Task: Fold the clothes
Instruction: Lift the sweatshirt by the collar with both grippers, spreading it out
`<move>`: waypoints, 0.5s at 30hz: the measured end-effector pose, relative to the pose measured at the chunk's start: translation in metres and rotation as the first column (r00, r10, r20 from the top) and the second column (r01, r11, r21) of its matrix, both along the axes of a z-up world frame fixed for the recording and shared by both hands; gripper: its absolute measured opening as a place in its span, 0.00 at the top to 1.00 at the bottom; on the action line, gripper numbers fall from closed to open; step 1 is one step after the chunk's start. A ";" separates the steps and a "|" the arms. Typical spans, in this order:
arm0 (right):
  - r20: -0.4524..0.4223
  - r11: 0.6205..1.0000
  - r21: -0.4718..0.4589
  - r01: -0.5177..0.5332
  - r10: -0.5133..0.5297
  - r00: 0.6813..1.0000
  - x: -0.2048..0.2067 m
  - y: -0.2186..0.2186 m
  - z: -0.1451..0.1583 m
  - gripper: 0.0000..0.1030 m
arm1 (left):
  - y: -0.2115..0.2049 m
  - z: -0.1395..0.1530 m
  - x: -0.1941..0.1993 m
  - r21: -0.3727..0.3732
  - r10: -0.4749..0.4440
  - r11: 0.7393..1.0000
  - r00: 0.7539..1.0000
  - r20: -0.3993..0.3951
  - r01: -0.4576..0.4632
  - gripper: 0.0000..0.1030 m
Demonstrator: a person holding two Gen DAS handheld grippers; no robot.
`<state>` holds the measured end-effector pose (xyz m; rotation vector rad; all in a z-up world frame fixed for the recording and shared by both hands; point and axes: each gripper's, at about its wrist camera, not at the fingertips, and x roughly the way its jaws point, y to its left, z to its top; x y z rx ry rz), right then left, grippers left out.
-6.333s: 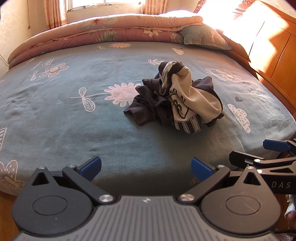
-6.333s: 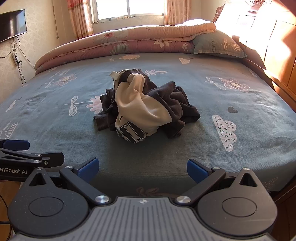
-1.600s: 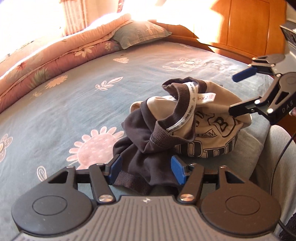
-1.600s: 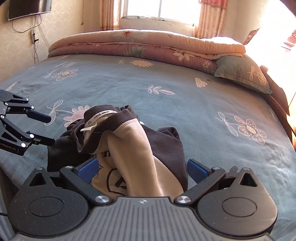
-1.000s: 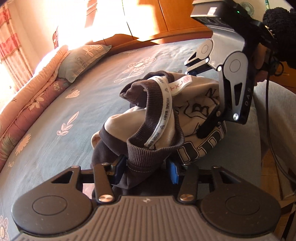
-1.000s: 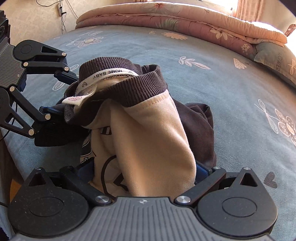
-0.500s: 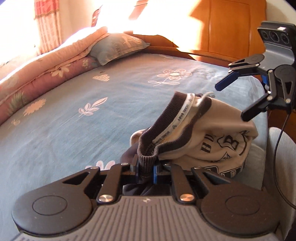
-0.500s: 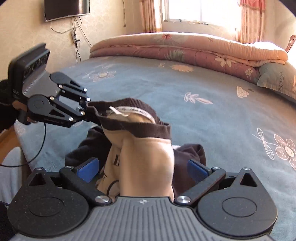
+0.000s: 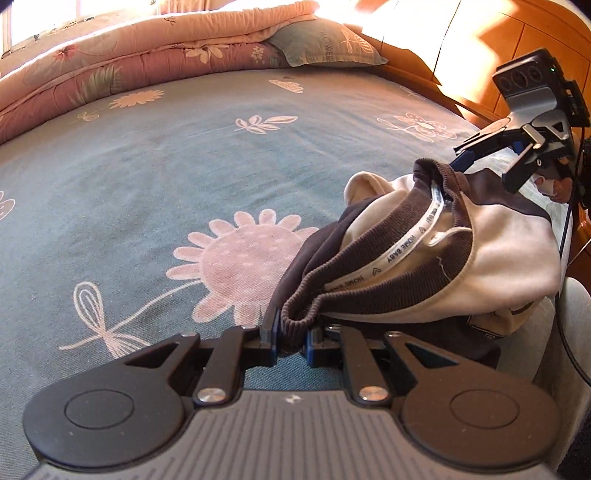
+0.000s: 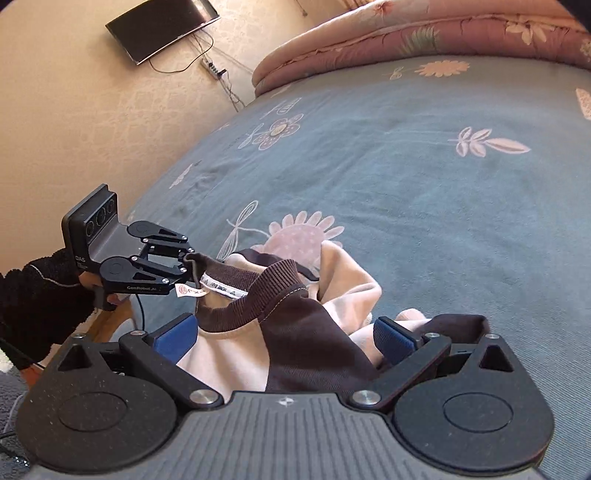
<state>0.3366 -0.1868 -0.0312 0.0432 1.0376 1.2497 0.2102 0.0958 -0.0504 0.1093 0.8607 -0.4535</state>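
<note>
The left gripper (image 9: 290, 341) has its blue-padded jaws pressed tight on the ribbed brown collar of a cream and dark-brown knit sweatshirt (image 9: 495, 258), pinching the neckband at one end. The right gripper (image 10: 284, 336) has its jaws spread wide, with the sweatshirt's cream and brown cloth bunched between them; whether the pads touch the cloth cannot be told. In the left wrist view its blue tip sits just beside the far end of the collar.

The sweatshirt lies heaped on a blue-grey bedsheet printed with pink flowers and white leaves (image 9: 147, 166), its collar lifted and stretched toward the left gripper. A large pink flower print (image 9: 240, 258) shows just beside the sweatshirt.

Well beyond the sweatshirt, a folded pink floral quilt (image 9: 129, 55) runs along the bed's far side, with a grey-green pillow (image 9: 325, 44) at its end. Orange wooden panelling (image 9: 498, 48) stands beyond the pillow. A dark flat screen (image 10: 162, 29) hangs on the beige wall, cables trailing below. A black fleecy sleeve (image 10: 37, 295) reaches the left gripper's handle.
</note>
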 end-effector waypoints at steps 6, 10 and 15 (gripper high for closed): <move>-0.100 0.989 -0.044 -0.143 0.138 0.985 -0.015 -0.006 0.000 0.00 | 0.000 -0.006 0.005 0.001 -0.014 1.000 1.000 -0.006 0.014 0.89; -0.208 0.985 0.088 -0.147 0.163 0.965 -0.017 -0.028 -0.001 0.00 | -0.001 -0.011 0.008 0.000 -0.015 1.000 1.000 -0.020 0.015 0.88; -0.328 0.996 0.071 -0.048 0.069 0.942 0.002 -0.045 -0.047 0.11 | -0.003 -0.013 0.009 -0.002 -0.006 1.000 1.000 -0.028 0.006 0.88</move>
